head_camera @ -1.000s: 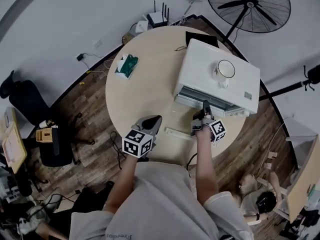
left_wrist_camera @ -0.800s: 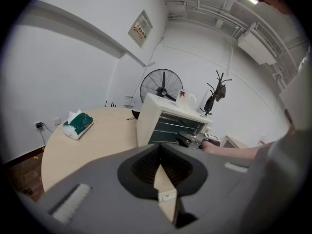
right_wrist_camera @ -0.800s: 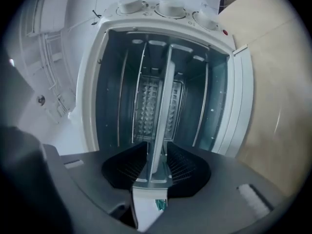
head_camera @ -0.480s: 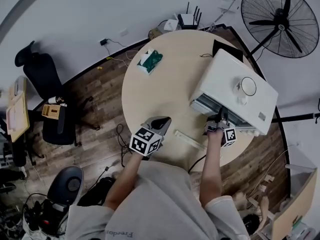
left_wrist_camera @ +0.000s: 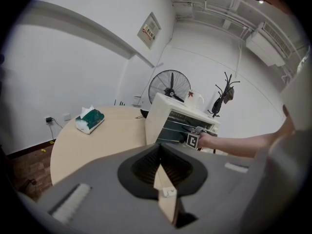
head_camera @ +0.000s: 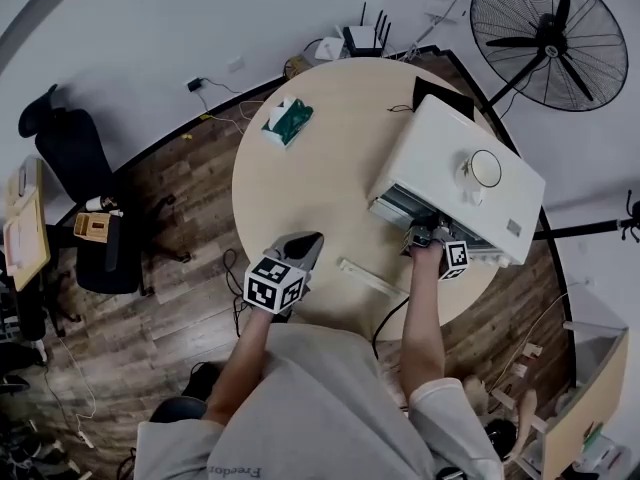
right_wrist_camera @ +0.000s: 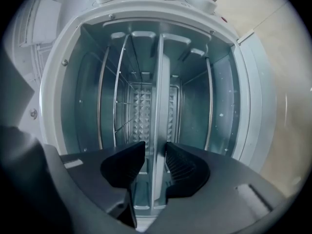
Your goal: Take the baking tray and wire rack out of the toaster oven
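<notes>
The toaster oven [head_camera: 450,168] stands on the round surface [head_camera: 310,178], at its edge on the person's right, with its door open. From the head view its white top hides the whole cavity, so neither tray nor rack shows there, and the tips of the right gripper [head_camera: 430,236] are lost under the oven's front edge.

The right gripper view looks straight into the cavity, turned on its side. The baking tray [right_wrist_camera: 160,82] is inside, seen edge-on as a pale strip down the middle. The gripper is set narrow with the tray's front edge between the jaws. One jaw lies against the strip, while a thin sliver of gap shows at the other, so a firm clamp cannot be confirmed. The wire rack [right_wrist_camera: 117,116] reads only as thin wires beside the tray, deeper in and hard to separate from the other rods on the walls.

The left gripper [head_camera: 303,246] hangs over the near edge of the surface, well apart from the oven, jaws pressed together with nothing between them.

A white cup [head_camera: 483,168] sits on the oven's top. A pale bar [head_camera: 372,276] lies in front of the oven; what it belongs to is unclear. A tissue box [head_camera: 287,121] rests across the surface.
</notes>
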Demonstrator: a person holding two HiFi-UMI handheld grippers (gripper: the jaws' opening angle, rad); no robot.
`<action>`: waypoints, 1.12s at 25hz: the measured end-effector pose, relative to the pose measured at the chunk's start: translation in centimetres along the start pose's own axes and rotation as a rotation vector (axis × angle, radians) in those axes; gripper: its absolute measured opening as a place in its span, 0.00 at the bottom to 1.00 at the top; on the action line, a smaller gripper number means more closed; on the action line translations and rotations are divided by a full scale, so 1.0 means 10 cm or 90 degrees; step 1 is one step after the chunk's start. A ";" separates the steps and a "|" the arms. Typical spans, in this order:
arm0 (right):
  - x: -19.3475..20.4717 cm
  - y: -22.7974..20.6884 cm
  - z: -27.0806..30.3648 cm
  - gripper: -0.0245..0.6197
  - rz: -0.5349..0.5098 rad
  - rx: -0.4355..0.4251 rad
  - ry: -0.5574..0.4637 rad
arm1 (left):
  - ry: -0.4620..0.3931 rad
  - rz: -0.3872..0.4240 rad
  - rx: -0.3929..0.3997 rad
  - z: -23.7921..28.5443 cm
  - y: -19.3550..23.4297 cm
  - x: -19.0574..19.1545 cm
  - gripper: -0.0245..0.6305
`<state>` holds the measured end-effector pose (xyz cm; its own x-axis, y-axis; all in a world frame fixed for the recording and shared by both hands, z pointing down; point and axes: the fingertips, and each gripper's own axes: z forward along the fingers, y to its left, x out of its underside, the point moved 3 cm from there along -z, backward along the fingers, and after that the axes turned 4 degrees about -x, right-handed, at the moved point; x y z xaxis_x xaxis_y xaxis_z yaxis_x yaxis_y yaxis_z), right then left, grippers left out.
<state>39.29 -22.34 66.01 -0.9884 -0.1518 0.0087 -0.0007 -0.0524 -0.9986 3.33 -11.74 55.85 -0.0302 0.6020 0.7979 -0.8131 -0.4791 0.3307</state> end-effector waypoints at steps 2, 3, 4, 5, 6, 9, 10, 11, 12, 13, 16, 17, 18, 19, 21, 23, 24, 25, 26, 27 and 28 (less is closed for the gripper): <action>-0.01 -0.01 0.00 0.24 -0.001 0.003 -0.002 | 0.000 -0.001 0.000 -0.01 0.00 0.01 0.12; -0.01 -0.02 0.00 0.23 0.000 0.006 -0.002 | 0.000 -0.001 0.001 -0.02 0.01 0.01 0.12; 0.00 -0.03 -0.01 0.20 0.002 0.009 -0.003 | 0.001 -0.001 0.001 -0.02 0.00 0.01 0.12; 0.01 -0.03 -0.02 0.17 0.005 0.012 -0.004 | 0.002 0.000 0.002 -0.03 0.00 0.02 0.12; 0.01 -0.05 -0.03 0.16 0.009 0.014 -0.005 | 0.003 0.001 0.004 -0.03 0.00 0.02 0.12; 0.02 -0.06 -0.09 0.16 0.019 0.018 -0.010 | 0.004 0.003 0.011 -0.03 -0.02 0.02 0.12; 0.02 -0.07 -0.11 0.16 0.020 0.018 -0.012 | 0.004 0.004 0.014 -0.03 -0.03 0.02 0.12; 0.02 -0.07 -0.12 0.15 0.020 0.018 -0.013 | 0.004 0.005 0.016 -0.03 -0.03 0.01 0.12; 0.03 -0.06 -0.14 0.15 0.021 0.019 -0.014 | 0.004 0.007 0.018 -0.03 -0.03 0.01 0.12; 0.04 -0.06 -0.15 0.15 0.023 0.020 -0.015 | 0.005 0.008 0.020 -0.03 -0.03 0.01 0.12; 0.05 -0.08 -0.21 0.15 0.023 0.026 -0.016 | 0.005 0.010 0.027 -0.03 -0.03 0.00 0.12; 0.06 -0.08 -0.23 0.15 0.025 0.027 -0.017 | 0.005 0.011 0.030 -0.03 -0.04 0.00 0.12; 0.06 -0.08 -0.25 0.15 0.027 0.027 -0.019 | 0.005 0.012 0.032 -0.03 -0.04 0.00 0.12; 0.07 -0.09 -0.27 0.15 0.030 0.028 -0.021 | 0.006 0.013 0.035 -0.03 -0.05 0.01 0.12; 0.08 -0.09 -0.32 0.15 0.036 0.028 -0.025 | 0.010 0.017 0.042 -0.03 -0.07 0.02 0.12; 0.08 -0.10 -0.36 0.15 0.038 0.027 -0.027 | 0.016 0.021 0.047 -0.03 -0.08 0.04 0.12; 0.08 -0.11 -0.39 0.15 0.037 0.028 -0.028 | 0.018 0.022 0.049 -0.03 -0.08 0.05 0.12; 0.08 -0.12 -0.41 0.15 0.037 0.028 -0.029 | 0.019 0.023 0.052 -0.04 -0.08 0.06 0.12; 0.08 -0.12 -0.44 0.15 0.037 0.029 -0.030 | 0.021 0.023 0.054 -0.05 -0.08 0.07 0.12; 0.09 -0.12 -0.47 0.15 0.038 0.029 -0.030 | 0.022 0.024 0.056 -0.06 -0.08 0.08 0.12; 0.10 -0.12 -0.50 0.15 0.038 0.030 -0.031 | 0.023 0.025 0.059 -0.07 -0.08 0.08 0.12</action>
<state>37.57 -17.54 66.91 -0.9779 -0.2037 -0.0466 0.0657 -0.0880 -0.9940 3.58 -10.42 55.91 -0.0830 0.6034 0.7931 -0.7541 -0.5583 0.3459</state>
